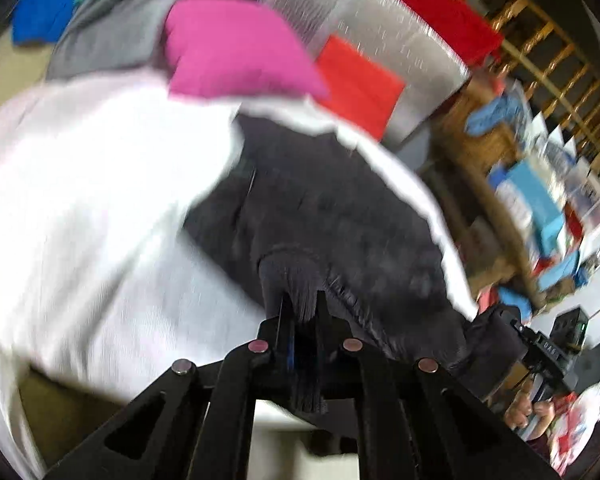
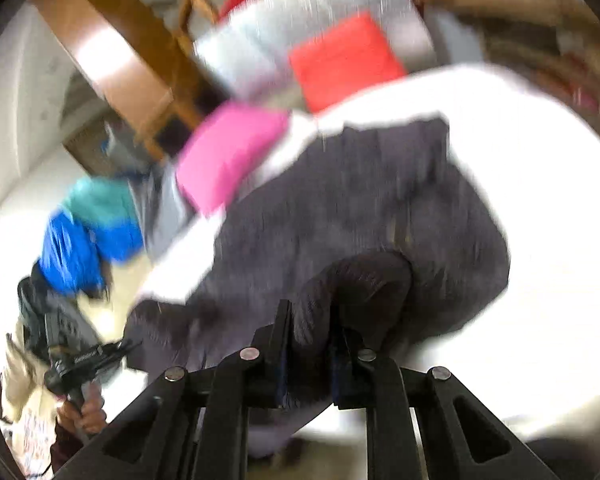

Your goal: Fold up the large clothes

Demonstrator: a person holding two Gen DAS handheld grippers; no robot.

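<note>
A dark grey garment (image 1: 340, 208) lies spread over a white sheet (image 1: 84, 200); both views are motion-blurred. My left gripper (image 1: 302, 304) is shut on a ribbed edge of the garment. My right gripper (image 2: 310, 320) is shut on a bunched fold of the same garment (image 2: 360, 208). The right gripper shows at the right of the left wrist view (image 1: 540, 352). The left gripper shows at the lower left of the right wrist view (image 2: 80, 356), each held by a hand.
A pink folded cloth (image 1: 236, 48), a red one (image 1: 360, 84), a grey garment (image 1: 112, 32) and blue and teal clothes (image 1: 44, 12) lie beyond the sheet. A silver cover (image 1: 380, 32) and wooden railing (image 1: 560, 64) stand behind. Cluttered shelves (image 1: 540, 200) are at right.
</note>
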